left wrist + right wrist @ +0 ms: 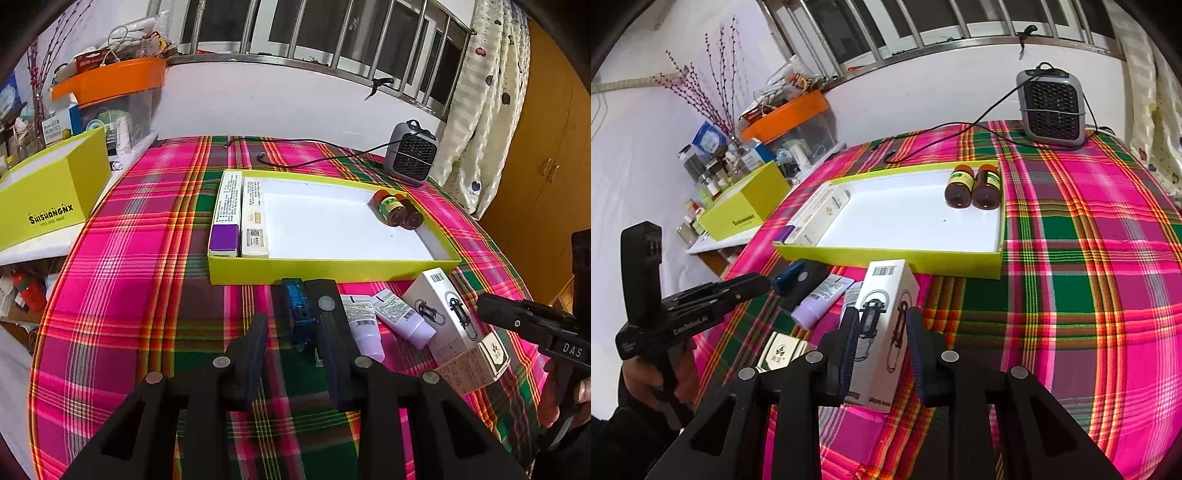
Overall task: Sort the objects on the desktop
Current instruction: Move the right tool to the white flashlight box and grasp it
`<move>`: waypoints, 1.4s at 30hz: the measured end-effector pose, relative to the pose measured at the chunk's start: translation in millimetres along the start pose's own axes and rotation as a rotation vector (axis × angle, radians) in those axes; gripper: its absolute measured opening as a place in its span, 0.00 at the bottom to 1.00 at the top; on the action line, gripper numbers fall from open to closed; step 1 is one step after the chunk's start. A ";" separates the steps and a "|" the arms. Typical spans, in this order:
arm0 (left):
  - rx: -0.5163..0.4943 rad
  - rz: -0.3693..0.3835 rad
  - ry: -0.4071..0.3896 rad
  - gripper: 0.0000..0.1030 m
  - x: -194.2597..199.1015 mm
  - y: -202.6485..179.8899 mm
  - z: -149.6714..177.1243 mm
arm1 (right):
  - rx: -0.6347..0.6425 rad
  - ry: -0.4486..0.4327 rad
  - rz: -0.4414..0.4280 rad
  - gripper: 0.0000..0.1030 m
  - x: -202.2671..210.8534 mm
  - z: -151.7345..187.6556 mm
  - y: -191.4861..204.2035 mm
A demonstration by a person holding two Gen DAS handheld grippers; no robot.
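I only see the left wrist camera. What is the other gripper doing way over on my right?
Observer: The right gripper has one finger on each side of the white box.
Operator: Is it squeezing it?
Observer: I cannot tell; the pads sit very close to the box's sides.
Operator: Who holds my gripper?
Observer: A hand is wrapped around the handle of the left gripper.

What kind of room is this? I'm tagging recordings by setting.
Most likely a lived-in home room, not a lab: a table under a plaid tablecloth, a small heater by a barred window with a patterned curtain, and cluttered household storage topped by an orange bin.
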State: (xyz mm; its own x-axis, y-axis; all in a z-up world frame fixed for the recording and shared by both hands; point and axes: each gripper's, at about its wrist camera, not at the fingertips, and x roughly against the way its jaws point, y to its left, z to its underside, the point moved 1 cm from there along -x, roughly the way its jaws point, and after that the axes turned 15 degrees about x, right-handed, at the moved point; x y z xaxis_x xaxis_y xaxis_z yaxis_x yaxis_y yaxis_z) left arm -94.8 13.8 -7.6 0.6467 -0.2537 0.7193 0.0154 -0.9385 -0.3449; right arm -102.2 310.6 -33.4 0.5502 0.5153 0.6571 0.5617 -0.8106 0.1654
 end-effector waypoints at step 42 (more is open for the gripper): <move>-0.013 0.006 0.035 0.27 -23.1 -3.0 -2.7 | 0.111 0.212 0.018 0.30 -43.1 -19.6 4.3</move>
State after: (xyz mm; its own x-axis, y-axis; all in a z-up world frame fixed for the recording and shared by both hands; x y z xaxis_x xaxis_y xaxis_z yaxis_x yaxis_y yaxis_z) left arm -111.9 21.9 -21.6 0.6199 -0.2669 0.7379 0.0013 -0.9400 -0.3411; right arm -135.6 279.4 -46.6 0.4254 0.4214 0.8009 0.6241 -0.7775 0.0776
